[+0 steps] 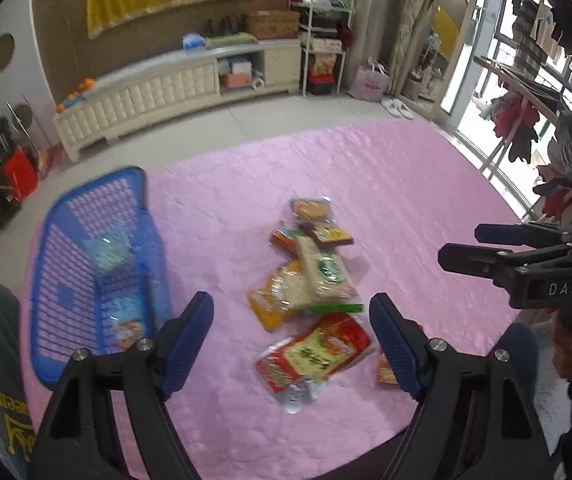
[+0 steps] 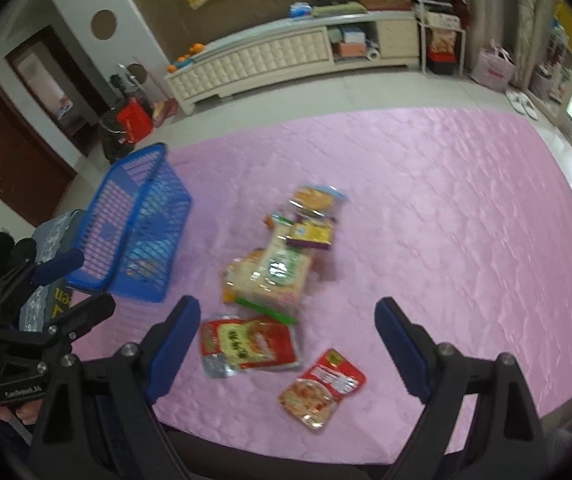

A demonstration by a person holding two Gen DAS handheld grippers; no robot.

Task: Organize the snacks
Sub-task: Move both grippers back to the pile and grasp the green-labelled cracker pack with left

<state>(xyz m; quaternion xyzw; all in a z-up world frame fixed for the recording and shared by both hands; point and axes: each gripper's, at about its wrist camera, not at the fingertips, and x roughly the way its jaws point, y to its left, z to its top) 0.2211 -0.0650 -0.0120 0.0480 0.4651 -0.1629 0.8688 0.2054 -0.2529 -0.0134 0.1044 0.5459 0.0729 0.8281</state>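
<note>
Both grippers open and empty, hovering over the near edge of the pink-covered bench (image 2: 466, 208); left gripper (image 1: 290, 332) and right gripper (image 2: 286, 332) each have their fingers spread wide, nothing between them. Nearest target is the small red pouch (image 2: 322, 388), lying flat and alone just ahead of the right gripper: looks light, a thin foil or film bag, likely slippery and crushable, so I'd pinch it by a sealed edge or corner rather than across the belly. Just beyond it sits the large red-and-yellow packet (image 1: 314, 352), also flat; soft and floppy by the look of it, will sag if lifted from one end, so grab at the heat seal near the middle of a short side. Behind that is the snack pile (image 2: 274, 268): clear-wrapped crackers or noodle bricks overlapping each other, a green clip or stick (image 1: 336, 309) at the near edge, smaller purple and orange packs at the far end. Contents there look brittle, so light squeeze only, top item first. Blue basket (image 1: 98, 264) is off to the left, tilted or on its side, with a couple of packs already inside; blur hides exactly what.
</note>
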